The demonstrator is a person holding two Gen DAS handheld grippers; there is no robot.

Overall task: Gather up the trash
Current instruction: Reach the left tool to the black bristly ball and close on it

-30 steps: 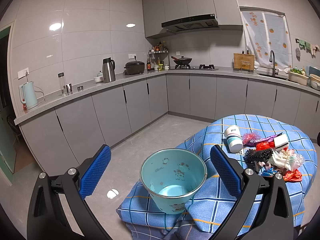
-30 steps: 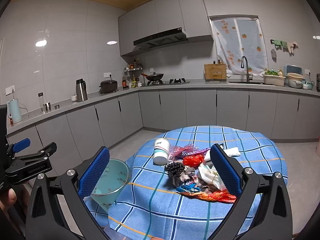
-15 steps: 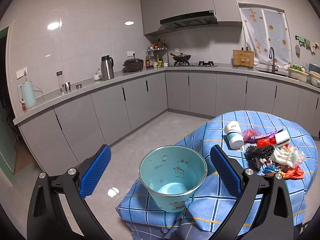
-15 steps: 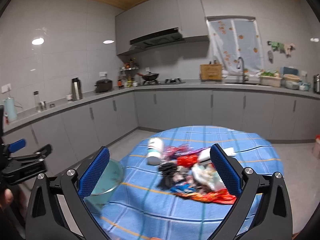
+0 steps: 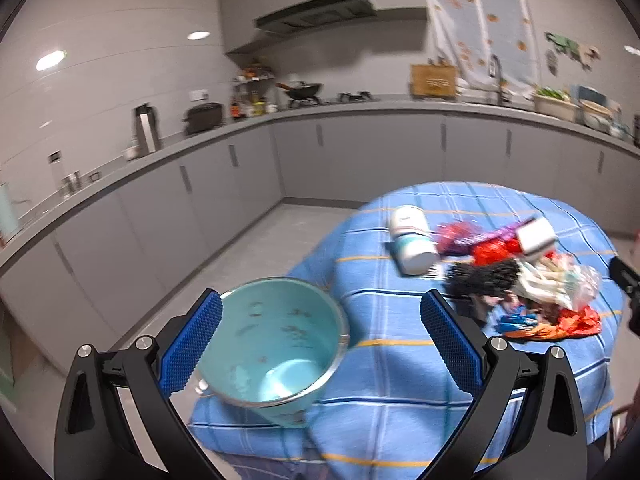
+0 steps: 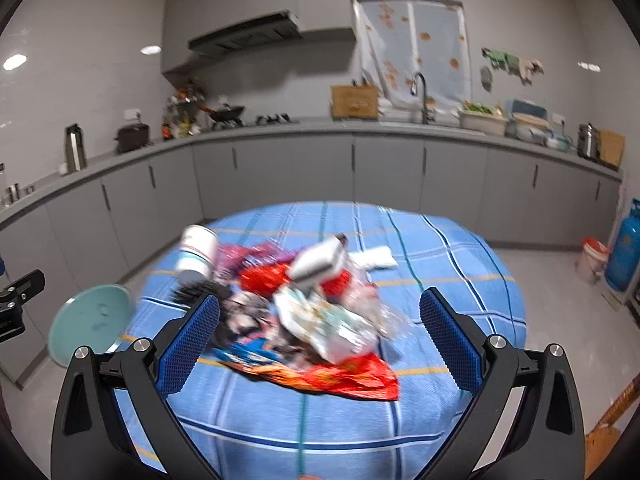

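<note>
Spreading wide with nothing between its two ribbed blue pads, the left gripper [image 5: 320, 346] is framing one pale teal bucket [image 5: 272, 344], round, smooth-walled and metal-rimmed, sitting low centre-left at the table's near edge. The right gripper [image 6: 319, 344] is likewise gaping wide and holding nothing, its jaws bracketing the trash pile [image 6: 304, 312] at mid-frame. The pile is lying on one round table under a blue checked cloth [image 6: 440, 280]: one crinkled red-orange foil wrapper [image 6: 352, 380] nearest, one pale crumpled bag [image 6: 328, 324], one spiky black clump [image 5: 482, 282], one white block-shaped pack [image 6: 320, 264], one white cylindrical tub [image 6: 196, 254] lying on its side farthest left. Blur is hiding finer counts. Grey cabinets [image 6: 280, 176] are curving along the back.
</note>
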